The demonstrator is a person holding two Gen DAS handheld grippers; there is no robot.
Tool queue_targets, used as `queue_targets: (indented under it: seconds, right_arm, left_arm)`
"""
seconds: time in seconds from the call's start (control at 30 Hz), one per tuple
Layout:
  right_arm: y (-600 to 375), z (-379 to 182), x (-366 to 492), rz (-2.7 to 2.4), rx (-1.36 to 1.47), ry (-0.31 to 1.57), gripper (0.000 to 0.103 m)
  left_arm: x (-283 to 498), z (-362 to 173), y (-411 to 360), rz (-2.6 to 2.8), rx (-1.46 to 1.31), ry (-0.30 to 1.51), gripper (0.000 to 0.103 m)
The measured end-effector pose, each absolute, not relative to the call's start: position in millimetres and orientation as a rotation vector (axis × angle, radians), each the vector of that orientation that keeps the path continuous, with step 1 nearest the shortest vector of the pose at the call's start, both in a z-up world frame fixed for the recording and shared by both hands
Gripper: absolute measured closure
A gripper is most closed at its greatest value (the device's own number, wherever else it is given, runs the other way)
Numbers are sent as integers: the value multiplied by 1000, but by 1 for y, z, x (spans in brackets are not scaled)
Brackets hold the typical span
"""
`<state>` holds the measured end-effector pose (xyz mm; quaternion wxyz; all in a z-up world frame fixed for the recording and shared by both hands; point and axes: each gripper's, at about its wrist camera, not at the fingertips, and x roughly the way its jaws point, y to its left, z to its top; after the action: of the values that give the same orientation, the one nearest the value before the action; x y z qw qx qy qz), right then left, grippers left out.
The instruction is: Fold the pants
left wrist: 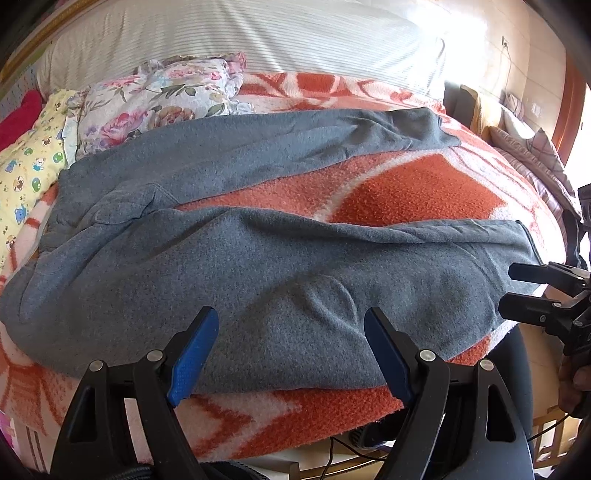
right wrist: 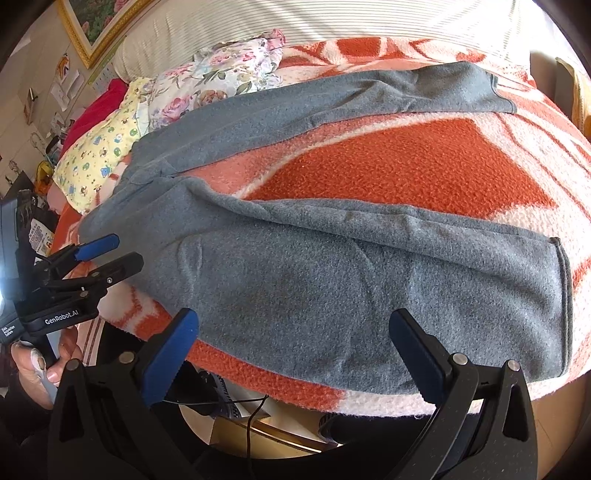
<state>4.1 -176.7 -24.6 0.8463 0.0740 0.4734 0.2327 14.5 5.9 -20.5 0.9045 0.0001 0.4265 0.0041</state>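
Note:
Grey fleece pants [left wrist: 258, 266] lie spread flat on an orange and white blanket [left wrist: 417, 184], waist at the left, the two legs splayed apart toward the right. They also show in the right wrist view [right wrist: 351, 288]. My left gripper [left wrist: 291, 317] is open and empty, hovering over the near leg's front edge. My right gripper [right wrist: 295, 321] is open and empty over the near leg close to its cuff [right wrist: 563, 302]. The right gripper also shows at the right edge of the left wrist view [left wrist: 508, 290], and the left gripper at the left of the right wrist view [right wrist: 127, 251].
A floral cushion [left wrist: 162, 99] and a yellow cartoon-print pillow [left wrist: 26, 173] lie behind the waist end. A striped white pillow [left wrist: 240, 33] runs along the back. The blanket's front edge [right wrist: 369, 402] drops off near me, with cables [right wrist: 255, 410] below it.

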Motion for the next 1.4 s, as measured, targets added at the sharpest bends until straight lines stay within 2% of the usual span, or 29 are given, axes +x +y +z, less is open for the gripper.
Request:
queue_targets:
  seconds: [0.67, 1.4]
  right_arm:
    - [-196, -24, 18, 454, 192, 980, 0]
    - [-318, -26, 56, 202, 329, 919, 0]
  left_arm:
    - [37, -21, -6, -42, 9, 894, 21]
    - [99, -8, -45, -148, 90, 900, 21]
